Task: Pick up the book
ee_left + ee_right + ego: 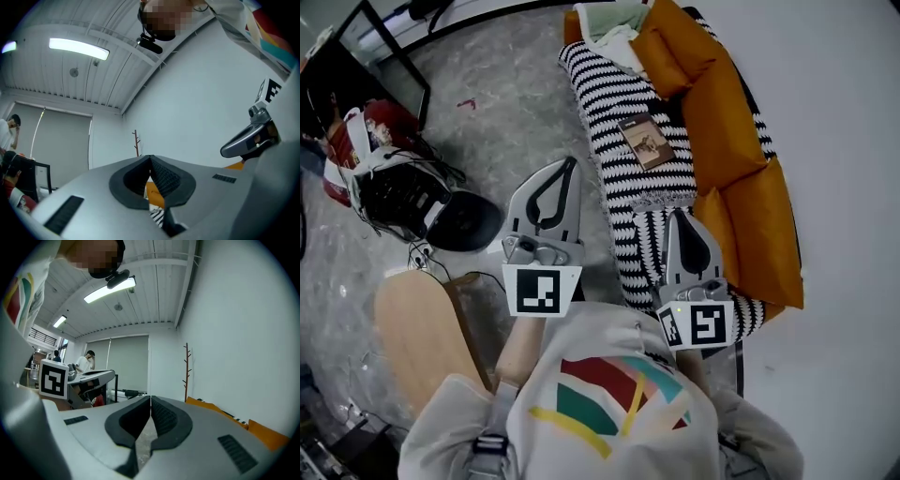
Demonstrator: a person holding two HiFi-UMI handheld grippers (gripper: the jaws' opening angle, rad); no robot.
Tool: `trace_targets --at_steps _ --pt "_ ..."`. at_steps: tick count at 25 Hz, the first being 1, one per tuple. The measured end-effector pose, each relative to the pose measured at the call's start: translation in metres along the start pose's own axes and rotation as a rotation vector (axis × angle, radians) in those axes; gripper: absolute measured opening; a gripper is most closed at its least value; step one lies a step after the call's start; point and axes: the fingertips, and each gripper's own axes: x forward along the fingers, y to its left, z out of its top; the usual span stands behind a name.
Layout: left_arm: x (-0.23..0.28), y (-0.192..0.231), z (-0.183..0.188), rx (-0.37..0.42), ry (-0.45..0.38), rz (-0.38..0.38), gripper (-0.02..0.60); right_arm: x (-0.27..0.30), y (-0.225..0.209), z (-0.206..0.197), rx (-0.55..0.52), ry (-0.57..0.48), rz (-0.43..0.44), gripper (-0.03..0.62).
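Lying flat — brown book on striped blanket.

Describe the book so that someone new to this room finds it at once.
Find the orange-cushioned sofa ahead of the person. A black-and-white zigzag blanket covers its seat, and the book lies flat on it. It is the only small brown rectangle on that pattern.
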Motion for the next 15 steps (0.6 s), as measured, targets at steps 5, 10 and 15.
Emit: trace_targets --at_steps 5,10,15 --pt "0.036 0.051 -0.014 -0.015 0.004 0.001 -0.005 0.069 0.013 0.018 -0.014 -0.007 0.018 0.015" --pt "0.064 0.091 -0.027 0.001 0.010 -0.023 -0.005 0.123 0.020 0.020 -0.003 -0.011 0.003 0.015" --pt "0.097 0.117 -0.045 0.002 0.014 -0.064 -0.005 0.166 0.016 0.016 0.003 0.009 -0.038 0.015"
